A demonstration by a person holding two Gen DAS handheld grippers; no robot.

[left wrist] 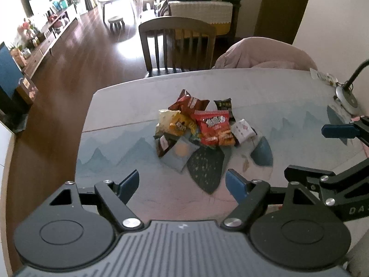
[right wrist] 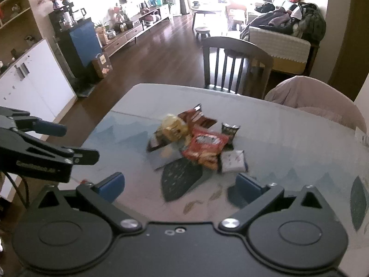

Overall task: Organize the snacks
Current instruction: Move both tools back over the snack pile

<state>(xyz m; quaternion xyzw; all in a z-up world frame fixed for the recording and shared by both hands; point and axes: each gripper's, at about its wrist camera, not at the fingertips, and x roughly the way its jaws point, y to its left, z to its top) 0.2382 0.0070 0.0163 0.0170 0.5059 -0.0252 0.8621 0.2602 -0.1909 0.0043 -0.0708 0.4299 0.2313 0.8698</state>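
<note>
A pile of snack packets [left wrist: 196, 127] lies in the middle of the table [left wrist: 129, 152]; it also shows in the right wrist view [right wrist: 196, 143]. It holds a red packet [left wrist: 214, 127], a yellow packet [left wrist: 170, 122], a dark brown packet [left wrist: 189, 102], a small black packet [left wrist: 223, 107], a white packet [left wrist: 243, 131] and a grey one [left wrist: 181, 153]. My left gripper [left wrist: 182, 184] is open and empty, above the table short of the pile. My right gripper [right wrist: 182, 184] is open and empty, also short of the pile. Each gripper shows at the side of the other's view.
A wooden chair [left wrist: 177, 43] stands at the table's far edge, next to a chair draped in pink cloth [left wrist: 265, 54]. A lamp base [left wrist: 347, 97] sits at the table's far right. The left table edge drops to a wood floor [left wrist: 69, 69].
</note>
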